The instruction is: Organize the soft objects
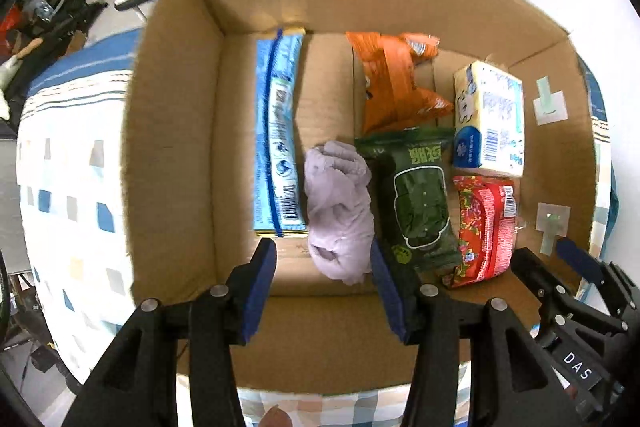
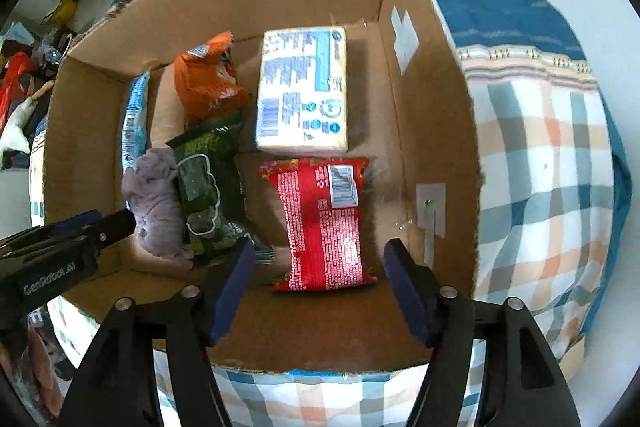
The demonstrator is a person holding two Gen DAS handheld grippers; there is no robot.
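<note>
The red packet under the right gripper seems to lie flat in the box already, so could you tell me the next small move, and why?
Probably lift the right gripper straight up. Its jaws stand open, clear of the red packet, which lies flat on the cardboard box floor.

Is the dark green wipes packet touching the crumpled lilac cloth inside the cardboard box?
Touching. In the left wrist view the dark green wipes packet lies directly against the crumpled lilac cloth, no gap between them.

both grippers (image 1: 323, 283) (image 2: 318, 281) downward, jaws apart
</note>
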